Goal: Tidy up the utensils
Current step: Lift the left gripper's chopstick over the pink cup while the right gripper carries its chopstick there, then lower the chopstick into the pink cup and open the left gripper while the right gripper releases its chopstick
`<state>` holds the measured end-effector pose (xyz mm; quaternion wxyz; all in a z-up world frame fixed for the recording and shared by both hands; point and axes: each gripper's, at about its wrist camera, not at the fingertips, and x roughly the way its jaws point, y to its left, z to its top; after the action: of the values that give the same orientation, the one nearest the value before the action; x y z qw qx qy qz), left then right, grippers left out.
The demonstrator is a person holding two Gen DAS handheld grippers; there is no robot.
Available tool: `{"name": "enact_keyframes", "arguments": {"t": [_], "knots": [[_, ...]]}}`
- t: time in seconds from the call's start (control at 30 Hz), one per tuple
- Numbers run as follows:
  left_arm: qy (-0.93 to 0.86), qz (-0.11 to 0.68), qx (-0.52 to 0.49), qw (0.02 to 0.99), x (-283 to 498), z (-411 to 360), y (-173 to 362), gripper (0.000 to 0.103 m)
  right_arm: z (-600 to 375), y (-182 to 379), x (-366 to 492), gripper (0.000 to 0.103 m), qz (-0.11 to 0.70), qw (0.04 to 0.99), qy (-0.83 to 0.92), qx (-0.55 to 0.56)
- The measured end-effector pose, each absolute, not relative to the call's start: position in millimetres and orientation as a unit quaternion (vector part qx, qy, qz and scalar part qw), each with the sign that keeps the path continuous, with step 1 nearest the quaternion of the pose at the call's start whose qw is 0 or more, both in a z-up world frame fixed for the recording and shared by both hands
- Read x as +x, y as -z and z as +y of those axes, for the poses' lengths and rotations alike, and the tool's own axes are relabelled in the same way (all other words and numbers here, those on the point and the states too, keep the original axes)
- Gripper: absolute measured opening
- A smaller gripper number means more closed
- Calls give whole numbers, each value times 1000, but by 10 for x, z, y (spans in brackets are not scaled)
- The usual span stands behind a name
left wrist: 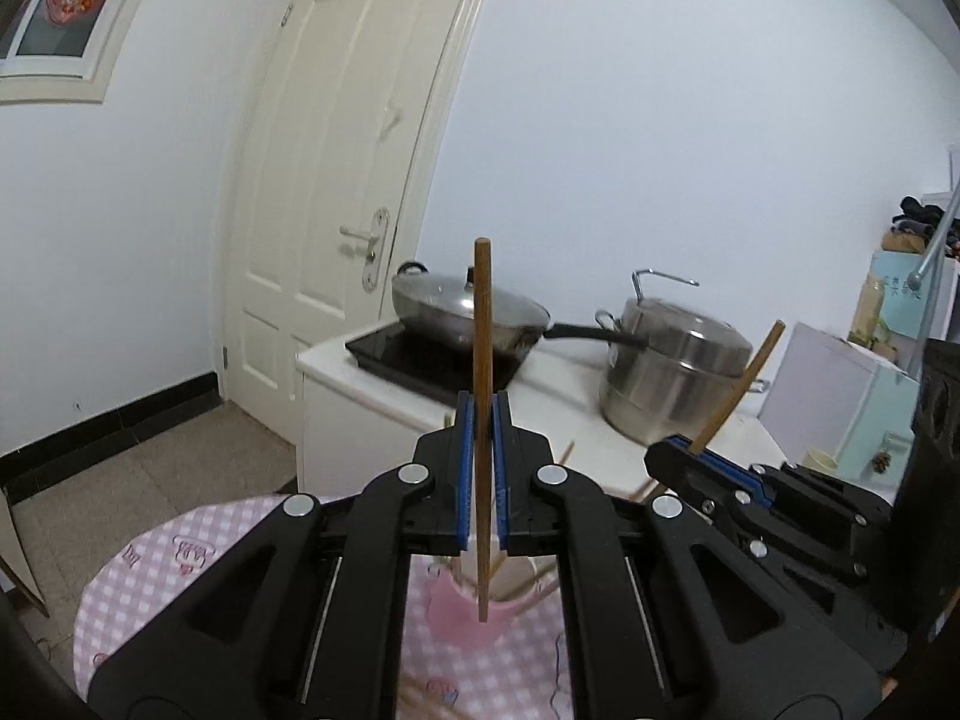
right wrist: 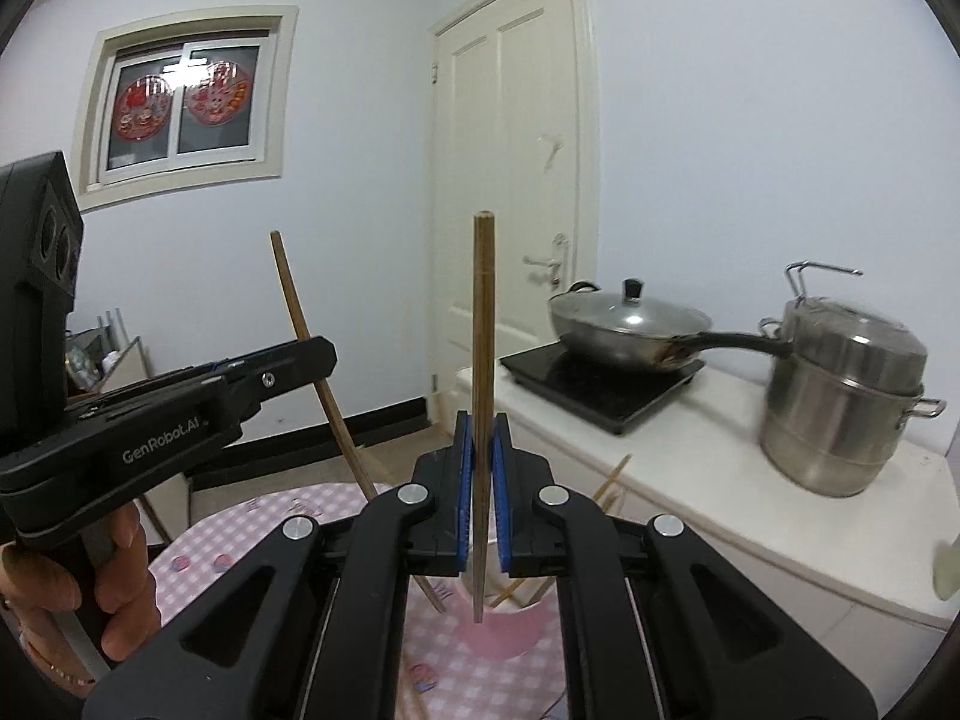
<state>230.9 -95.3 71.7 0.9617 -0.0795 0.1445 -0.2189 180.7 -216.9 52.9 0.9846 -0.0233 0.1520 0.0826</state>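
My left gripper (left wrist: pixel 483 414) is shut on a dark brown chopstick (left wrist: pixel 482 360) held upright, its lower tip over a pink cup (left wrist: pixel 474 618) that holds several chopsticks. My right gripper (right wrist: pixel 482 432) is shut on a lighter wooden chopstick (right wrist: pixel 482 330), also upright, its tip above the same pink cup (right wrist: pixel 498 630). The right gripper shows in the left wrist view (left wrist: pixel 702 462) with its chopstick (left wrist: pixel 741 387) tilted. The left gripper shows in the right wrist view (right wrist: pixel 300 360) with its chopstick (right wrist: pixel 312 354).
The cup stands on a round table with a pink checked cloth (left wrist: pixel 150 564). Behind it is a white counter (right wrist: pixel 750 480) with a black induction hob (right wrist: pixel 600 381), a lidded wok (right wrist: pixel 630 324) and a steel steamer pot (right wrist: pixel 840 402). A loose chopstick (right wrist: pixel 417 705) lies on the cloth.
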Motion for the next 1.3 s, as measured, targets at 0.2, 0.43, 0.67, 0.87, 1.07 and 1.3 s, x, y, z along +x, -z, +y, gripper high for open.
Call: {"name": "enact_keyframes", "arguments": {"t": [0.2,0.43,0.67,0.87,1.07,1.3], "knots": [[221,128,-85,963,2428,-1164,-663,6,-2233,-420,1918,5,149,986,-71,-23],[215,151,-66,963,2573,-1277,-434,6,-2290,-247,2038,5,167,983,-70,-17],[220,176,-44,958,2616,-1312,-218,6,-2304,-113,2096,5,186,980,-72,-10],[225,203,-19,953,2663,-1384,-22,6,-2319,25,2143,5,206,976,-71,-6],[228,223,-7,948,2700,-1402,95,6,-2327,157,2180,5,224,972,-67,-5],[231,231,5,945,2706,-1428,149,7,-2387,280,2246,5,241,968,-62,1]]}}
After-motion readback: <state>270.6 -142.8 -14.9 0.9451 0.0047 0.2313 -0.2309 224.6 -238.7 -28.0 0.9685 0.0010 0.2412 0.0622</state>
